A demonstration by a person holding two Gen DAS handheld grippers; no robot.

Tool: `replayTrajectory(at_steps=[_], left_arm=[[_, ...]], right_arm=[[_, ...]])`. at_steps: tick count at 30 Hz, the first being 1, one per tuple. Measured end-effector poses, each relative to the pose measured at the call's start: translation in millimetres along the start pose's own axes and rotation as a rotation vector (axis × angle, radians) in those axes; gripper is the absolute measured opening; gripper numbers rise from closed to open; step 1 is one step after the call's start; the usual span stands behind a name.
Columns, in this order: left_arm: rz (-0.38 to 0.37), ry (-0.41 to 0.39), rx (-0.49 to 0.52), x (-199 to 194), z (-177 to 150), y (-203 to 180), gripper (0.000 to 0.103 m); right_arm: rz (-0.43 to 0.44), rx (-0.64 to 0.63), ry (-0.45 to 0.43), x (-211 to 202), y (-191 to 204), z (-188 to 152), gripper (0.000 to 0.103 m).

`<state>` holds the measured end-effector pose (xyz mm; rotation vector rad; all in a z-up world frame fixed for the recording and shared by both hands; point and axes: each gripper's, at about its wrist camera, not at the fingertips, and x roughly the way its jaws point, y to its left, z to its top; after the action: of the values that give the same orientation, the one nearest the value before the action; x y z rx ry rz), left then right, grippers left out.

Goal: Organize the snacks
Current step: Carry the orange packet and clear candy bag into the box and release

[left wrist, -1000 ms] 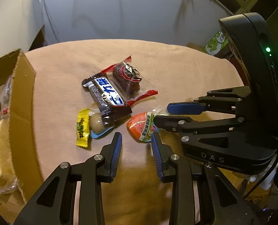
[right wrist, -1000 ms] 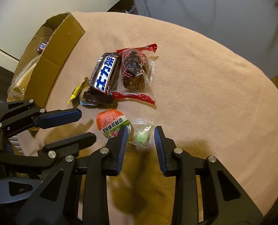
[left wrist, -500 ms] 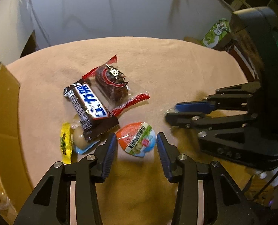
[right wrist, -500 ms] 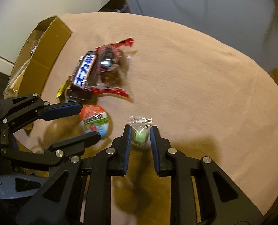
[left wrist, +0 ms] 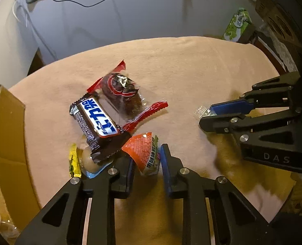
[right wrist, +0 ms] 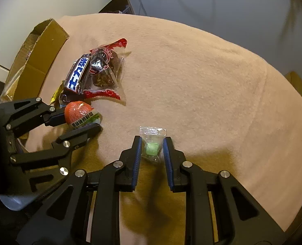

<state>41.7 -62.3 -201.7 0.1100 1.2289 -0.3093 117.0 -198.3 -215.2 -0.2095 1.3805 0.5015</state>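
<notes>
**Both grippers closed in on a snack**

Start with the orange-topped jelly cup point(left wrist: 145, 156) — it sits tilted between the left gripper point(left wrist: 146, 163) pads, the blue-lined fingers point(left wrist: 165, 163) narrowed to the cup's width and pressing its sides. In the right wrist view the same cup point(right wrist: 81, 113) shows wedged between those two black fingers, lifted at an angle over the cloth.

Over to the right gripper point(right wrist: 151, 153): its fingers point(right wrist: 136, 157) are drawn in close around a small clear packet with a green candy point(right wrist: 152, 148) inside. The pads touch the wrapper's edges on both sides; the packet's sealed top pokes out past the fingertips. From the left wrist view, only a corner of that wrapper point(left wrist: 201, 110) peeks out beside the right gripper's blue pad.

Just beyond the cup lies the rest of the pile — a brown chocolate bar point(left wrist: 97, 122) with a blue-and-white label, overlapping a clear, red-trimmed packet holding a dark cake point(left wrist: 124, 94). Under the bar's near end sit a pale round candy point(left wrist: 88, 160) and a yellow sweet point(left wrist: 73, 162).

All of it rests on a tan cloth-covered table point(right wrist: 201, 81). At the table's left edge stands an open cardboard box point(right wrist: 38, 49), well apart from the green candy.
</notes>
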Motion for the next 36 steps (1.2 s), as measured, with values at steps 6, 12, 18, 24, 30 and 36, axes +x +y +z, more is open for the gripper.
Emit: replayTrajectory(at_steps=[6,12,18,24,30,36], left_arm=[[-0.042,-0.011,-0.058,-10,-10,9,0.022],[-0.064,-0.051,-0.105,-38,-19,28,0.022],[-0.059,-0.108,-0.159,-68,-25,46,0.022],[-0.037,-0.161,-0.216,-96,-35,68,0.022],[0.004,-0.205,-0.277,-116,-49,89,0.022],[0.036,-0.226,-0.369,-131,-72,116,0.022]], right_arm=[[-0.012,0.033,-0.027,-5,6,1,0.02],[-0.003,0.045,-0.06,-27,9,-1,0.02],[0.006,0.024,-0.097,-50,25,2,0.02],[0.025,-0.021,-0.131,-66,49,11,0.02],[0.052,-0.089,-0.165,-80,82,28,0.02],[0.07,-0.165,-0.182,-82,117,44,0.02]])
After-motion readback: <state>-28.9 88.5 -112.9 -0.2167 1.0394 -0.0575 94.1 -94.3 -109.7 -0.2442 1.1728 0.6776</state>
